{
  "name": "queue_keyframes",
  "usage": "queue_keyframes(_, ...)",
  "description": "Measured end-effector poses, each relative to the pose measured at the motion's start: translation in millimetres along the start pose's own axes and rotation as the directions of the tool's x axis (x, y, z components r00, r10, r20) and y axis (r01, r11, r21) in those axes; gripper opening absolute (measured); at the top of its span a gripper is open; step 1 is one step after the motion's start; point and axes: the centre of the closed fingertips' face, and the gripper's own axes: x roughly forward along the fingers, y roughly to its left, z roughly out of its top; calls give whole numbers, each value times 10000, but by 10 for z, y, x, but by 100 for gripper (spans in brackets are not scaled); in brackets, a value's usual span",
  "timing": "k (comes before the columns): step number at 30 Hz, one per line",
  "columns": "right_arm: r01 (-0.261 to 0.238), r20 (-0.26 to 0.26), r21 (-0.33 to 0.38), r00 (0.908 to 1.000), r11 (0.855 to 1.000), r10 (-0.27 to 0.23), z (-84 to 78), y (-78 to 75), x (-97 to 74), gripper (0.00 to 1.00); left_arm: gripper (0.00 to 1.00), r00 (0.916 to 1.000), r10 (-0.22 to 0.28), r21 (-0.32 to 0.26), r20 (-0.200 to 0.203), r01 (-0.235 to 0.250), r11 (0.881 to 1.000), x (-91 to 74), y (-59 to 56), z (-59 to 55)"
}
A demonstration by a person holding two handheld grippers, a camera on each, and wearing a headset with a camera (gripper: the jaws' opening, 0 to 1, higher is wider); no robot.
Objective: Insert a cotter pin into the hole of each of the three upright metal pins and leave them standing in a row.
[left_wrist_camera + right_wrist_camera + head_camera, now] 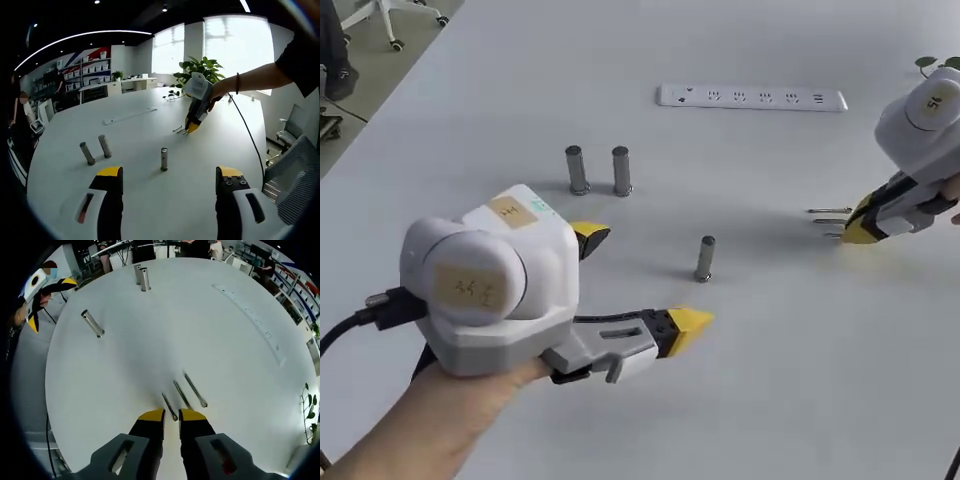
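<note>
While the left gripper [640, 278] hovers with its jaws spread wide and empty, one metal pin [705, 258] stands upright just beyond them, mid-counter [770, 400]. The two other metal pins [577, 168] stand side by side nearer the far edge. The right gripper [171, 415] has its jaws drawn almost together at the near end of one of three cotter pins [195, 390] lying on the counter. That end is hidden at the tips, so I cannot tell whether they pinch it.
</note>
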Motion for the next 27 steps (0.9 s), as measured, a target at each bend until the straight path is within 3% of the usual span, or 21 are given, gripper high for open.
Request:
queue_keyframes(3, -197, 76, 190, 9998, 9996, 196, 13, -7, -3, 7, 77, 9999, -81, -67, 96, 82, 9999, -7, -14, 10)
queue_keyframes(9, -24, -484, -941, 9988, 9956, -21, -17, -18, 11, 6, 79, 10000, -43, -305, 6, 43, 9995, -25, -3, -18)
queue_keyframes(12, -78, -559, -853, 9984, 9963, 30, -15, -16, 11, 4, 80, 10000, -38, -396, 45, 39, 9992, -40, -2, -19)
queue_keyframes(16, 129, -901, -1489, 9956, 9888, -266, -23, -4, 13, 1, 78, 9998, 89, -366, -168, -95, 9993, -78, 21, -55)
queue_keyframes(27, 80, -1123, -2101, 9932, 9776, -323, -42, -81, 28, 0, 76, 9993, 333, -266, -187, -338, 9991, -183, 137, -20)
